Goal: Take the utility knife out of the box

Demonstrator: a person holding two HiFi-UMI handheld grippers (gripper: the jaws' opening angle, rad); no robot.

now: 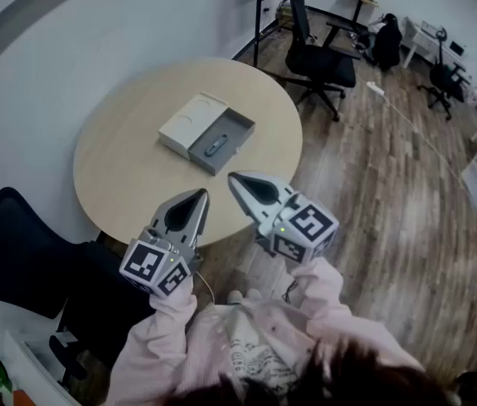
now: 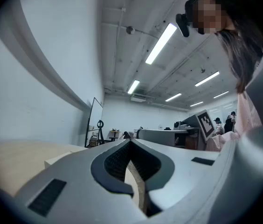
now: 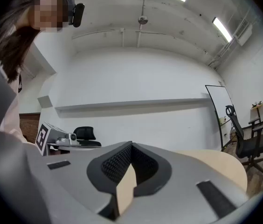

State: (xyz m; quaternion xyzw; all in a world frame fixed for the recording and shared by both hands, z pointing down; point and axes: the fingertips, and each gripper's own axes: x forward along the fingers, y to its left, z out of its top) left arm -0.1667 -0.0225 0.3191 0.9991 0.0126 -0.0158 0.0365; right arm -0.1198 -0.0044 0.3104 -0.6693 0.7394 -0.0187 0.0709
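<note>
On the round beige table (image 1: 128, 167) lies an open box: a white lid (image 1: 188, 121) and, against it, a grey tray (image 1: 232, 134) with the dark utility knife (image 1: 214, 149) lying in it. Both grippers hover level at the table's near edge, short of the box and pointing toward it. My left gripper (image 1: 200, 195) is shut with nothing in it, its jaws meeting at the tip (image 2: 130, 143). To its right, my right gripper (image 1: 233, 178) is shut and empty as well (image 3: 131, 144). The box's pale edge (image 2: 57, 160) shows low in the left gripper view.
A black office chair (image 1: 319, 57) stands beyond the table on the wood floor (image 1: 391, 193). Another black chair (image 1: 14, 256) is at the near left. A white wall (image 1: 44, 49) curves behind the table. A whiteboard (image 3: 218, 111) and a chair (image 3: 245, 143) stand to the right.
</note>
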